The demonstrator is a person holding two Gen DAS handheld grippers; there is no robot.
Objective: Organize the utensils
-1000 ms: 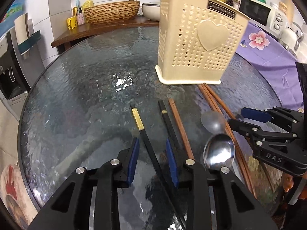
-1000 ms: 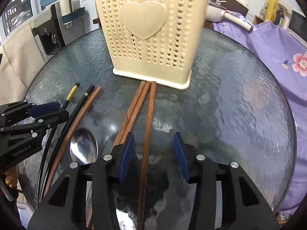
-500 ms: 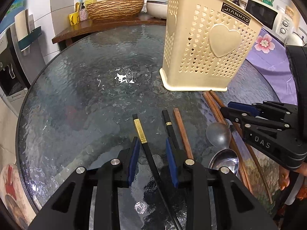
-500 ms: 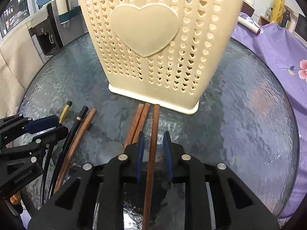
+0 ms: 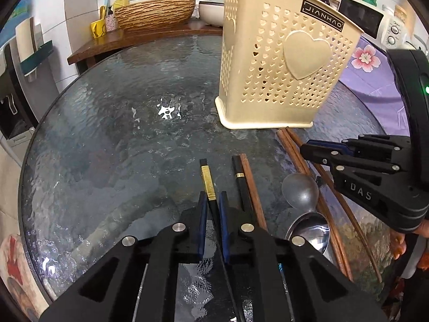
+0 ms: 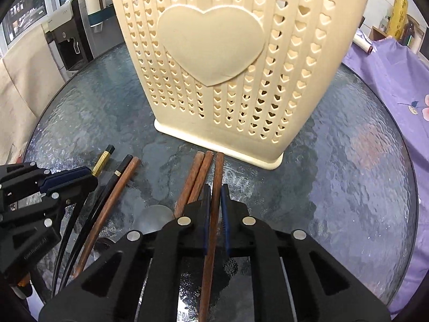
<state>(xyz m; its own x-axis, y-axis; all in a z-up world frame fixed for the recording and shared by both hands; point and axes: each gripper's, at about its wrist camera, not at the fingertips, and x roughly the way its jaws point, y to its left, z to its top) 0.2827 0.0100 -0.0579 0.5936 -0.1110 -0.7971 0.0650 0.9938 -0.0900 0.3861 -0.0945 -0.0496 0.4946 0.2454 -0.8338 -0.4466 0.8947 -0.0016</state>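
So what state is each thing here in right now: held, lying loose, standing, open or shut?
Left gripper: jaws shut on the gold-banded black chopstick.
Right gripper: jaws shut on one brown chopstick.
Utensil basket: standing upright on the glass table.
Spoon: lying loose on the table.
Other brown chopsticks: lying flat, not held.

Round table top (image 5: 112, 139) of rippled, textured glass, glossy with bright glints; utensil holder (image 5: 278, 61) of cream plastic, matt, pierced with heart-shaped holes. Brown chopsticks (image 6: 211, 214) of smooth reddish wood with a slight sheen; black chopstick (image 5: 207, 185) glossy, banded in shiny gold; spoon (image 5: 308, 230) of polished, mirror-bright metal. Gripper bodies (image 5: 214, 214) of matt black plastic with bright metal pins and blue pads; purple cloth (image 6: 396, 86) soft, flower-printed.
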